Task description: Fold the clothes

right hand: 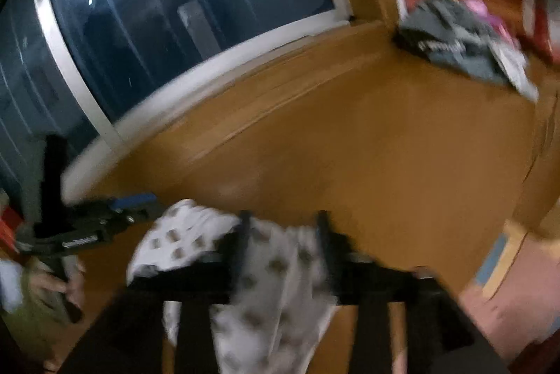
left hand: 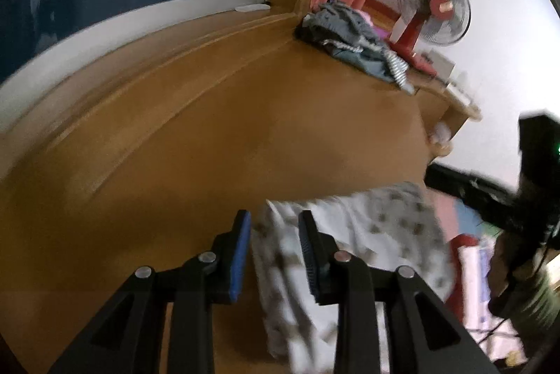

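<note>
Over the near edge of the wooden floor [left hand: 217, 129], a white garment with a small brown print [left hand: 367, 227] hangs between both tools. The left tool [left hand: 274, 234] has its blue-padded jaws parted, with cloth lying in the gap, so it looks released rather than clamped. The right tool [right hand: 283, 234] is badly blurred; cloth passes between its jaws, but I cannot tell whether they pinch it. The likely failure is a slip: if neither tool truly grips, the garment may slump into a heap and any fold line would be lost. Bunched fabric may also be caught in a double layer, giving a crooked fold. Beyond, the bare floor runs to a dark window [right hand: 182, 17], with a pile of grey clothes [left hand: 350, 34] in the corner beside a red fan [left hand: 434, 10] and pink curtains.
</note>
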Demonstrator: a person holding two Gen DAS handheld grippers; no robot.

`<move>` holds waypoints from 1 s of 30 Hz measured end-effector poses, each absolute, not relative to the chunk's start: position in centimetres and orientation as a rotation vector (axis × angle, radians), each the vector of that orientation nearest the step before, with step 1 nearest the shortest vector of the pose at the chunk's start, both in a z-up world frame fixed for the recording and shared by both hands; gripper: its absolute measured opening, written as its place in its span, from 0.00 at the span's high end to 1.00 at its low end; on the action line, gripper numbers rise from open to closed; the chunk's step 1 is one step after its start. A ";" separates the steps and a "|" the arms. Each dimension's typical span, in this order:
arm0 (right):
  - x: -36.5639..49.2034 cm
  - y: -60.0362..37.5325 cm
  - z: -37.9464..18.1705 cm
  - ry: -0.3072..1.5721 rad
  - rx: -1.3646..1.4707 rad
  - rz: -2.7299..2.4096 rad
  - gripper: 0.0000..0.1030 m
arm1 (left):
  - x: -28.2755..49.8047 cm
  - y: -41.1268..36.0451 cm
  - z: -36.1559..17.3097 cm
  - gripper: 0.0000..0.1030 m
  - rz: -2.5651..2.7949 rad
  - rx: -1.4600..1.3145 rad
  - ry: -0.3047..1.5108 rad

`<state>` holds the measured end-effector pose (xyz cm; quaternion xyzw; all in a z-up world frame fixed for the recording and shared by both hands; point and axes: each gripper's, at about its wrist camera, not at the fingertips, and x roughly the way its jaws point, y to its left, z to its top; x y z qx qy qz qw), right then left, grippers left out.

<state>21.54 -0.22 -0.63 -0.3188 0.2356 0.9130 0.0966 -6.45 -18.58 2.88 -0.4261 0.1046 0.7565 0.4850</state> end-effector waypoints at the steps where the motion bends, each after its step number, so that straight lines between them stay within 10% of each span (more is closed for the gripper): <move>1: 22.6 -0.2 -0.8 0.759 -0.930 2.706 0.47 | -6.0 -19.0 3.0 0.54 1.814 -1.047 0.211; 3: 24.8 -0.2 -1.0 0.882 -0.901 2.708 0.47 | -5.3 -19.4 2.9 0.37 1.774 -1.061 0.163; 12: 19.6 0.7 -6.1 0.804 -1.113 2.658 0.47 | -5.6 -18.0 -1.7 0.22 1.894 -1.181 0.262; 30: 19.2 1.2 -6.6 0.650 -1.242 2.777 0.47 | -4.0 -17.9 -1.1 0.22 2.053 -1.179 0.354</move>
